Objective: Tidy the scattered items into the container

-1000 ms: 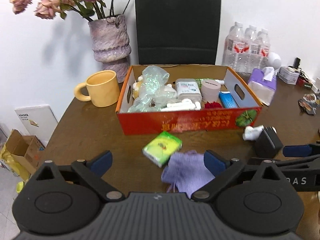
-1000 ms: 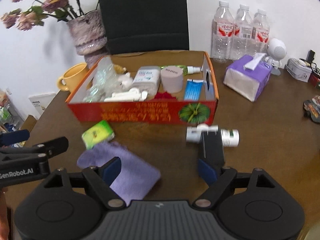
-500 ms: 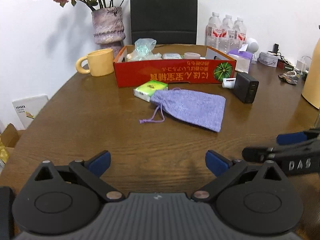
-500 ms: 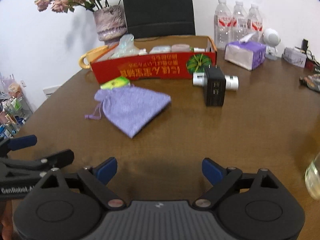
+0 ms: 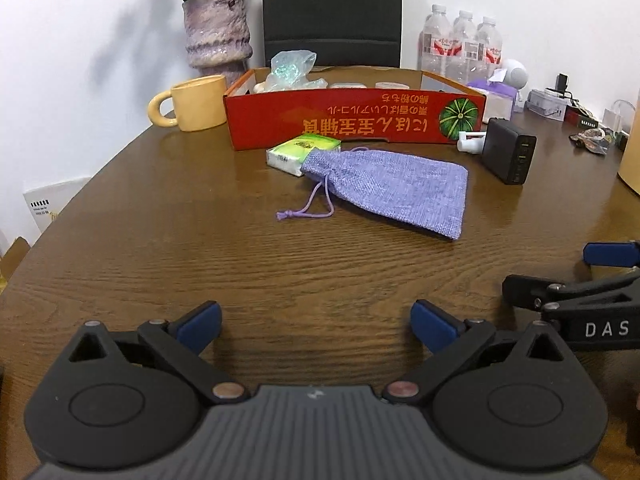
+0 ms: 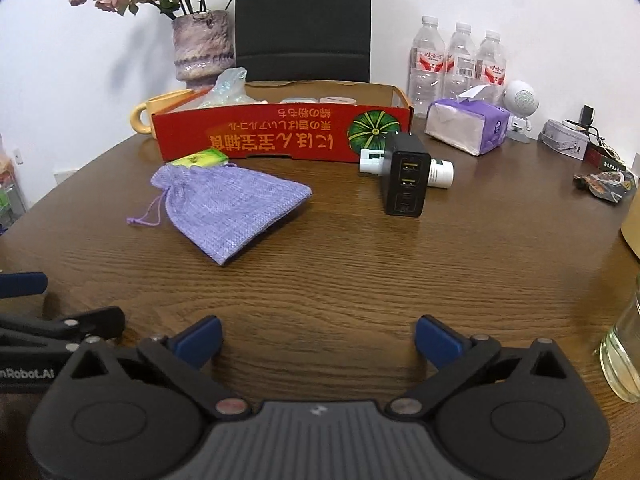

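Note:
A red cardboard box [image 5: 352, 120] [image 6: 280, 136] holding several items stands at the table's far middle. In front of it lie a purple drawstring pouch [image 5: 392, 188] [image 6: 228, 204], a green tissue pack [image 5: 300, 152] [image 6: 200, 159], a black charger block [image 5: 508, 150] [image 6: 406, 178] and a small white bottle [image 5: 470, 142] [image 6: 438, 170] behind the charger. My left gripper [image 5: 316, 326] is open and empty, low over the near table. My right gripper [image 6: 318, 338] is open and empty beside it; it also shows at the right edge of the left wrist view [image 5: 580, 280].
A yellow mug [image 5: 192, 102] and a vase of flowers [image 5: 218, 28] stand left of the box. Water bottles [image 6: 460, 64], a purple tissue box [image 6: 468, 126] and small clutter [image 6: 572, 144] sit at the right. A glass [image 6: 624, 356] is near my right gripper.
Both grippers have pulled back from the box and dropped low to the near side of the table. The items on the table have not moved.

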{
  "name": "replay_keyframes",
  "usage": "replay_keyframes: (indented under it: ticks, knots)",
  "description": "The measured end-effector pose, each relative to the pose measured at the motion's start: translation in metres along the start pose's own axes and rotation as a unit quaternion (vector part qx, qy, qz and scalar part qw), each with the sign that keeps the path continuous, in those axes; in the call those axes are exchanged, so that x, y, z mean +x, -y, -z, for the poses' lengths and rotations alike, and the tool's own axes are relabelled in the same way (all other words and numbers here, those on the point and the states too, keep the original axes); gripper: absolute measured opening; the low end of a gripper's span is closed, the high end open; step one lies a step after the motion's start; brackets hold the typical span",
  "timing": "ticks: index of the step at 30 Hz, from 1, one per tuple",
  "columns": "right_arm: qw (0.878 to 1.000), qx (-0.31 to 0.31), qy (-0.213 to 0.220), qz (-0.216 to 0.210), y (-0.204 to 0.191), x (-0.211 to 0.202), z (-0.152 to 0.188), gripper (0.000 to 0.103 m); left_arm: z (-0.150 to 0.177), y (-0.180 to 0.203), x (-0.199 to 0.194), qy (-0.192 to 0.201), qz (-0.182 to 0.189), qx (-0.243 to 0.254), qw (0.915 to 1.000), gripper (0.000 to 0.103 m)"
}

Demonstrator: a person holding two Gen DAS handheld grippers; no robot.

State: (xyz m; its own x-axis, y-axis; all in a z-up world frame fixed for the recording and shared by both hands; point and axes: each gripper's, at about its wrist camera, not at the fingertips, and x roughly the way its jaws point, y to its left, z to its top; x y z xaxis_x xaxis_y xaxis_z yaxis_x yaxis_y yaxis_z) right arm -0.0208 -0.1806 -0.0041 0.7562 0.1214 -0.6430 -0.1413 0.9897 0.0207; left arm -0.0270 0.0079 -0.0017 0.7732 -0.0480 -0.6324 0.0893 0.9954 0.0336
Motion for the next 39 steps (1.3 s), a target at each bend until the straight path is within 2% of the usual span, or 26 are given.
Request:
replay_keyframes:
  ticks: [3,39]
  knots:
    - [1.000,-0.001,0.001,-0.001,-0.0004,-0.0003,0.0004,0.103,-0.0012,-0.0023,0.0031,-0.003,0.005,-0.011,0.9999,0.103]
    - [1.000,0.003,0.001,0.008,-0.0017,-0.0009,0.0001,0.103,-0.0022,-0.0014,0.0039,-0.002,0.006,-0.009,0.9999,0.103]
